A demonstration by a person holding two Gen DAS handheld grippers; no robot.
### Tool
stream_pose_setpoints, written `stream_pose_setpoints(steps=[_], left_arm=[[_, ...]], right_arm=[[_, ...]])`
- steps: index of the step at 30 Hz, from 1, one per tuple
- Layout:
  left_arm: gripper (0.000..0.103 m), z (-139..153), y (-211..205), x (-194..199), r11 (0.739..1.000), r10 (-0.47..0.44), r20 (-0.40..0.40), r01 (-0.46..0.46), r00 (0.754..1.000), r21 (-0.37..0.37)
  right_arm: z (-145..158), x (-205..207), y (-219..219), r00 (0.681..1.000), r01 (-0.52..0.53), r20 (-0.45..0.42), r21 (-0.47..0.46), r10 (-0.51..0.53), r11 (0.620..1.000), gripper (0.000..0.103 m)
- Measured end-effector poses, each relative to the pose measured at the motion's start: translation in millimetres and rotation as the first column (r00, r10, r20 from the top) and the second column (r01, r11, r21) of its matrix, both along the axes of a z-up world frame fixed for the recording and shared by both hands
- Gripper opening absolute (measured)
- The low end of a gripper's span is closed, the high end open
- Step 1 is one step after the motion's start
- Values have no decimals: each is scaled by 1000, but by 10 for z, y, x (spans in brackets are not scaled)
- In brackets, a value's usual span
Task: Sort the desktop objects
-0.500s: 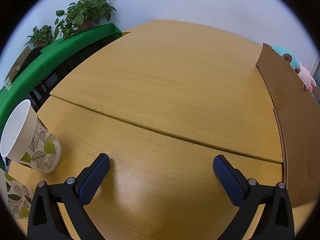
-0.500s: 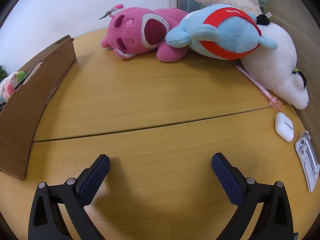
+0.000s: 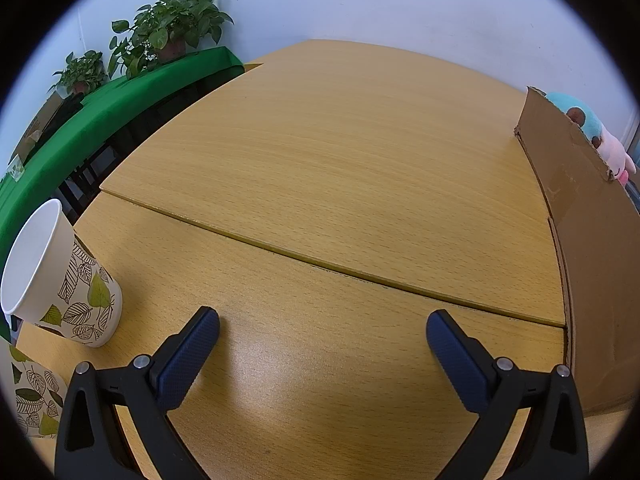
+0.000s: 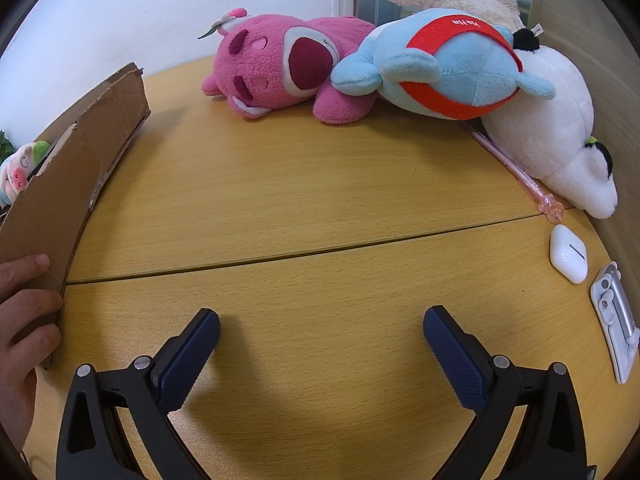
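Observation:
My left gripper [image 3: 322, 326] is open and empty above the wooden table [image 3: 340, 168]. A leaf-patterned paper cup [image 3: 60, 280] stands to its left, and part of a second one [image 3: 34, 404] shows at the lower left. My right gripper [image 4: 321, 324] is open and empty over bare table. At the far side lie a pink plush bear [image 4: 280, 68], a blue and red plush [image 4: 448, 68] and a white plush [image 4: 560, 140]. A pink pen [image 4: 516, 168], a white earbud case [image 4: 569, 254] and a white clip-like holder [image 4: 616, 320] lie at the right.
A cardboard box [image 3: 592, 240] stands between the two grippers; it also shows in the right wrist view [image 4: 68, 184], with a small plush [image 4: 20, 168] inside and a hand [image 4: 24, 316] on its near corner. Potted plants [image 3: 168, 24] stand on a green-covered bench at the left.
A hand has come into the right wrist view and rests on the box's near corner. Both grippers have stayed put and open.

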State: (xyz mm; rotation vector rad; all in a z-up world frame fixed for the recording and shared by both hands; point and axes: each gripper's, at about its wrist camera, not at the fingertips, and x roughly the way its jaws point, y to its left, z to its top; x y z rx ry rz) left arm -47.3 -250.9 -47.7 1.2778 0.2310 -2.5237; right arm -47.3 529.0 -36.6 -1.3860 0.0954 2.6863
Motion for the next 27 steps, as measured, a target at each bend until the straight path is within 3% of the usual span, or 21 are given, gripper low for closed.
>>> stream_pose_setpoints(steps=[27], left_arm=[[103, 13, -14, 1, 1000, -1, 2, 1, 1000, -1]], right_arm=[[34, 22, -21, 1000, 1, -2, 1, -1, 1000, 103]])
